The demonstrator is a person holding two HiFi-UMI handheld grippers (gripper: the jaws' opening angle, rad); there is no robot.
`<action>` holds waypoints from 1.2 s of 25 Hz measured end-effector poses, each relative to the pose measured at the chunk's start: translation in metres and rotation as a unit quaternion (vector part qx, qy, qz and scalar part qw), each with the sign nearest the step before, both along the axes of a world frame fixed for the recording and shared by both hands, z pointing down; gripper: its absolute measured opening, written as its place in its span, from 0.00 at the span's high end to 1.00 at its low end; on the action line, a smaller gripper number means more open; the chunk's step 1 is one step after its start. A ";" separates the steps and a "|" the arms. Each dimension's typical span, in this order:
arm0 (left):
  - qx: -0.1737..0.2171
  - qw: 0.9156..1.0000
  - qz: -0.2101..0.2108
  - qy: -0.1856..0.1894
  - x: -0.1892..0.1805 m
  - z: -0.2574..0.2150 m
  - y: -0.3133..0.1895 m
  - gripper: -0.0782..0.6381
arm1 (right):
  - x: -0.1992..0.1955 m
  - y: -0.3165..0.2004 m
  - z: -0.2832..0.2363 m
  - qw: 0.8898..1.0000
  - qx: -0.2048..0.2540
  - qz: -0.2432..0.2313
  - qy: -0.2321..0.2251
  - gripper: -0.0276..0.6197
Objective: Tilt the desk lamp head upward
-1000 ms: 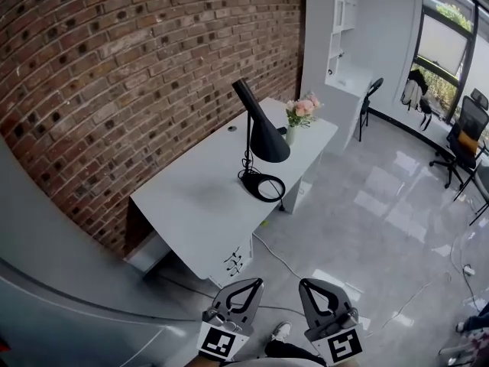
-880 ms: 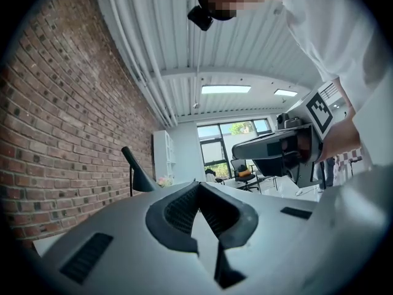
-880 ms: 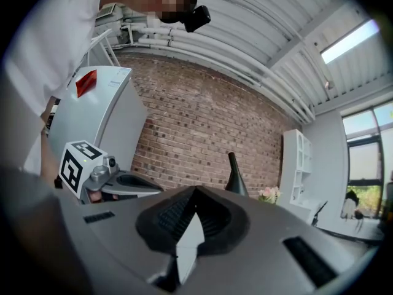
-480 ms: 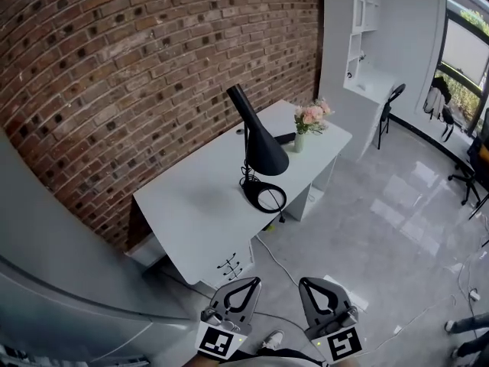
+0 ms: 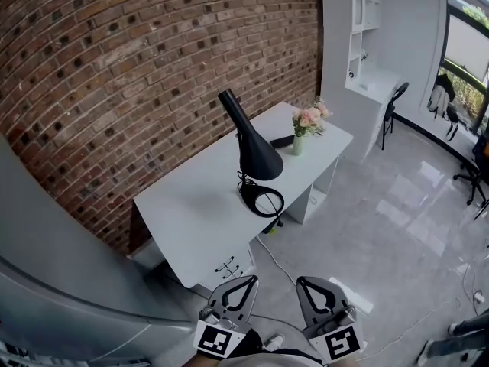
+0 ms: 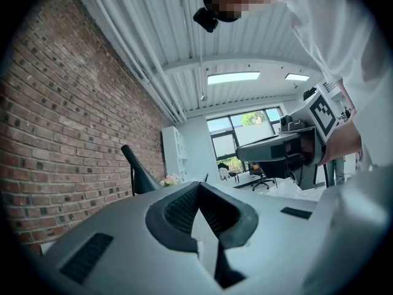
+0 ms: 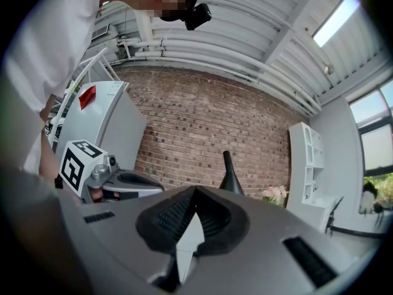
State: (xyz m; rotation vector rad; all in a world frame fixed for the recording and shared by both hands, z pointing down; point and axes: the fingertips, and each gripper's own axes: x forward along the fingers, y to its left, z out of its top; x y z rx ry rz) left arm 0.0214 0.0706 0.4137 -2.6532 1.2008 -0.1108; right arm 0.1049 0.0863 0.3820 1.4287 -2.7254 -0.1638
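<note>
I am holding the left hand-held gripper (image 5: 248, 281) low, well short of the white table (image 5: 183, 205), its jaws pressed together on nothing. I am judging this as the approach step: nothing is touching the desk lamp (image 5: 243, 132) yet. Its black cone head (image 5: 260, 159) is pointing downward over its ring base (image 5: 261, 201), near the table's front edge. Next I am needing to close in, spread one pair of jaws, and take the head to tip it upward. At the table's far right corner, a small vase (image 5: 296, 145) is holding pink flowers (image 5: 308, 117). The right hand-held gripper (image 5: 303, 281) is likewise closed and empty.
</note>
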 end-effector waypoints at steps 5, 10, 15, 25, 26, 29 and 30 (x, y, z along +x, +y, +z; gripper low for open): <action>0.009 1.000 0.000 -0.001 0.006 -0.001 -0.010 0.88 | 0.006 -0.009 0.000 1.000 0.002 -0.001 0.003 0.94; 0.010 1.000 -0.001 0.015 0.009 0.002 -0.024 0.88 | 0.008 -0.020 0.003 1.000 0.004 -0.001 0.011 0.94; 0.005 0.999 0.003 0.034 0.013 0.005 -0.041 0.88 | 0.012 -0.035 0.005 1.000 0.008 0.005 0.016 0.94; 0.001 0.999 0.011 0.035 0.012 0.014 -0.102 0.88 | 0.013 -0.093 0.015 1.000 -0.003 0.015 0.017 0.94; 0.000 0.999 0.010 0.034 0.011 0.016 -0.110 0.88 | 0.012 -0.101 0.017 1.000 -0.004 0.015 0.019 0.94; 0.001 1.000 0.012 0.022 0.009 0.019 -0.134 0.88 | 0.010 -0.126 0.021 1.000 -0.006 0.014 0.018 0.94; 0.003 1.000 0.013 0.018 0.008 0.019 -0.140 0.88 | 0.008 -0.133 0.021 1.000 -0.005 0.013 0.019 0.94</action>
